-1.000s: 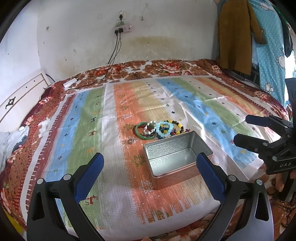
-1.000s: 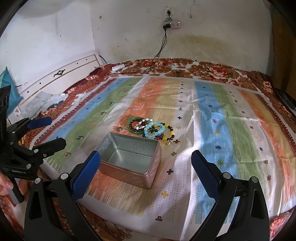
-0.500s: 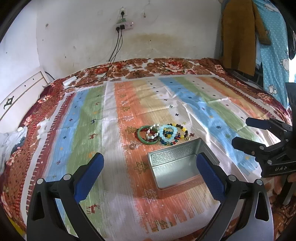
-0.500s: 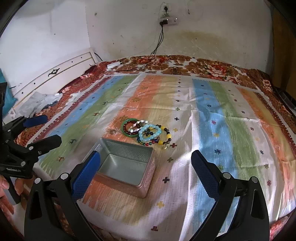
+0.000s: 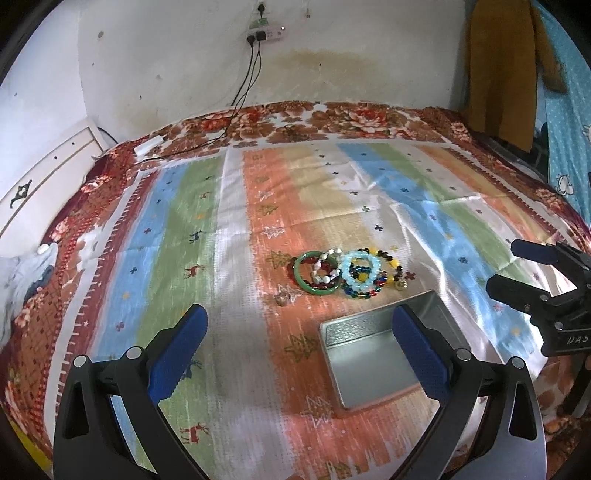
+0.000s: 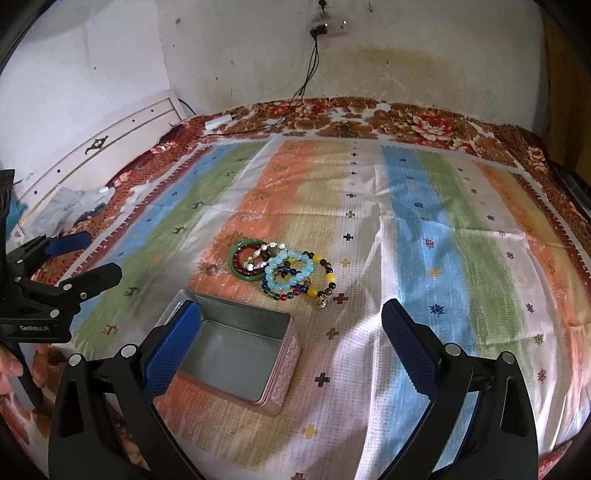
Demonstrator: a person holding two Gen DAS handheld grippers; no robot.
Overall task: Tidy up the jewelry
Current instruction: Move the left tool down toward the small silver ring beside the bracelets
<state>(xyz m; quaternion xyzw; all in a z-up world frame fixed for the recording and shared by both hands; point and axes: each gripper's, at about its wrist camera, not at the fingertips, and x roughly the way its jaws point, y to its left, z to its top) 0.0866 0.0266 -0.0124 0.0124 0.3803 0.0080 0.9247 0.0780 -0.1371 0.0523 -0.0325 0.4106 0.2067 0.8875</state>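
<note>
Both tools spread wide, gripping nothing. Left tool [image 5: 299, 332] hovering over the near part of the bed [image 5: 229, 258], its right blue pad [image 5: 421, 350] overlapping the tin [image 5: 369, 362] in view; whether touching, cannot tell. Right tool [image 6: 291, 332] likewise above the bed, left pad [image 6: 171, 350] in front of the tin's [image 6: 240, 354] near-left corner. Each tool also seen from the other's camera: right tool at the right edge of the left view [image 5: 535, 273], left tool at the left edge of the right view [image 6: 74, 258], both with fingers parted.

Tin open, silvery inside, patterned pinkish outside, sitting on the orange stripe of the cloth [image 6: 443, 240]. Nothing visible inside it.

Bracelets in a heap just beyond the tin, apart from it. Green bangle [image 5: 316, 273] [image 6: 246, 259] lying flat, with a dark red bead string [image 5: 325, 284] and a white-beaded one [image 5: 327, 271] partly within its ring. Pale blue bead bracelet [image 5: 360, 271] [image 6: 290, 271] touching the bangle on its right, overlapping a multicoloured bead bracelet [image 5: 364, 293] [image 6: 282, 293]. Yellow-and-dark bead bracelet [image 5: 393, 264] [image 6: 327, 275] at the far right of the heap, with a small metal charm [image 6: 320, 303] on the near side.

Small pale object [image 5: 282, 299] on the cloth, left of the bangle; too blurred to name.

Behind: wall socket strip [image 5: 264, 33] with black cables [image 5: 247, 81] dropping to the bed, white headboard [image 6: 110, 155] at left, brown garment [image 5: 506, 66] hanging at right.
</note>
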